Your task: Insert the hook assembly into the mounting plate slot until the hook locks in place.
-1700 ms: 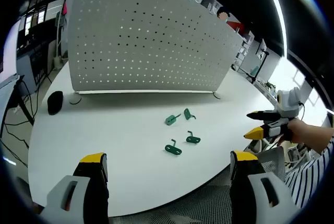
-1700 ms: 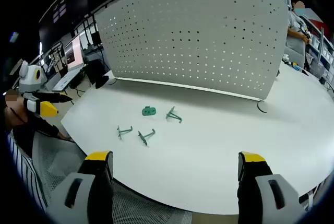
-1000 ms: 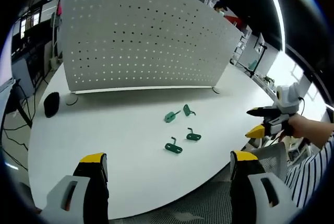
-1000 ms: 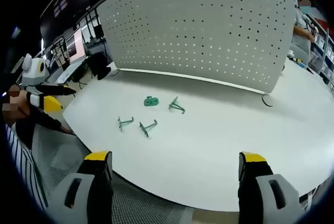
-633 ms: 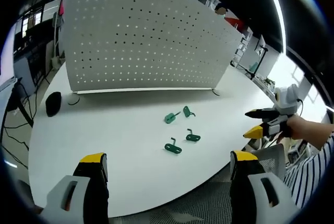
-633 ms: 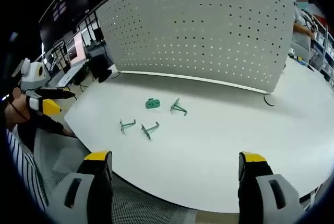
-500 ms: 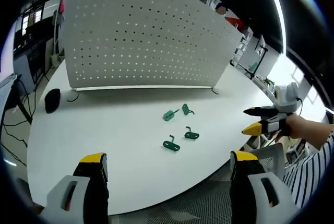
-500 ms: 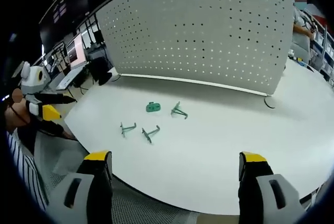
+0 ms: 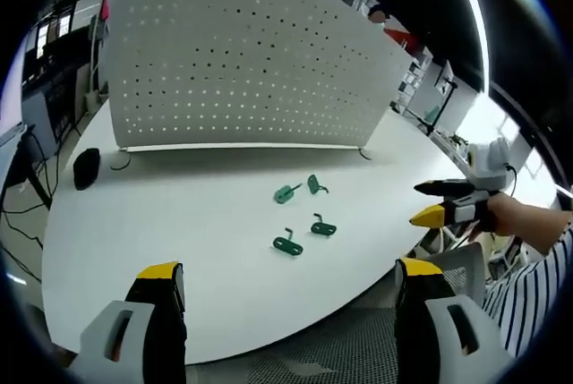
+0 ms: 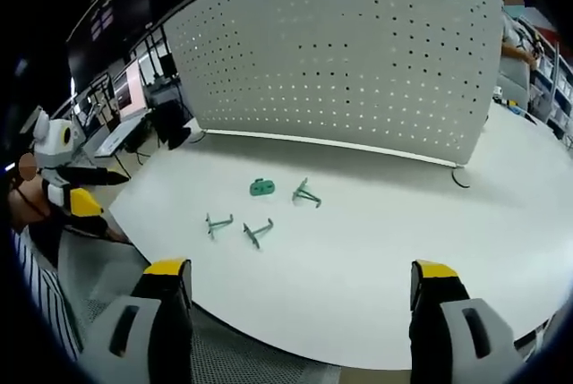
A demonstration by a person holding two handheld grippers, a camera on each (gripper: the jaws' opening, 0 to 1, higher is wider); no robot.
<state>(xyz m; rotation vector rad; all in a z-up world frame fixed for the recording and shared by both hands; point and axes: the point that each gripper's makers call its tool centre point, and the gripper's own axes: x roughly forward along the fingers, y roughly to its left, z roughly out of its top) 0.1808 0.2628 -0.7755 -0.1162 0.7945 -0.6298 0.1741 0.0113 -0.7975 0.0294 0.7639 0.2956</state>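
Several small green hook pieces lie loose mid-table: a flat green piece (image 9: 286, 192) (image 10: 261, 188), a hook (image 9: 314, 185) (image 10: 305, 193) beside it, and two nearer hooks (image 9: 322, 227) (image 9: 286, 243) (image 10: 218, 222) (image 10: 257, 231). Behind them stands a white perforated panel (image 9: 242, 62) (image 10: 349, 53). My left gripper (image 9: 288, 269) is open, held back over the table's near edge, well short of the hooks. My right gripper (image 10: 301, 268) is open too, equally far back. Each appears in the other's view, off the table's side: the right gripper (image 9: 428, 203), the left gripper (image 10: 85, 189).
A round white table (image 9: 179, 223) (image 10: 403, 241) carries everything. A black object (image 9: 86, 167) with a cable lies by the panel's left end. Another cable loop (image 10: 461, 176) sits by the panel's right foot. A striped sleeve (image 9: 537, 268) is at the right; desks with monitors (image 10: 125, 89) stand beyond.
Both views have drifted slightly with the hands. The hook pieces lie where they were, and both grippers stay open with nothing in them.
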